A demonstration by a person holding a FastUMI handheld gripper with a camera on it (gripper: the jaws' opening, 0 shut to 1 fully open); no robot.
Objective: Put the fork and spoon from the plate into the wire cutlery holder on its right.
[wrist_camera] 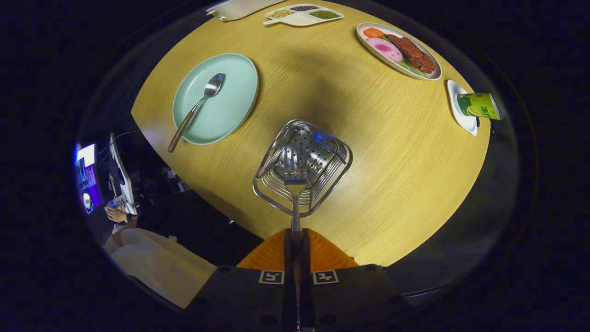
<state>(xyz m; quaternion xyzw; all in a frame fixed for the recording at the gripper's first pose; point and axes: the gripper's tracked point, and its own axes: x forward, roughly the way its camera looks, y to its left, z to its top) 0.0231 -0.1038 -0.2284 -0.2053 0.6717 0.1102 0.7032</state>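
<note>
Holding the fork (295, 184) by its handle, the gripper (295, 235) has both fingers closed tight on it. Its tines point straight ahead, over the open wire cutlery holder (339, 173) near the table's (392, 184) close edge

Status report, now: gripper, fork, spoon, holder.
Gripper shut on fork, tines down over wire cutlery holder. Spoon on green plate, left of holder. Nothing in the way.

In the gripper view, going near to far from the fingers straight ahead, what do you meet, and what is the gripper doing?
Gripper, shut on the fork → wire cutlery holder, fork head over its opening → bare wooden table → divided tray of beans.
</note>
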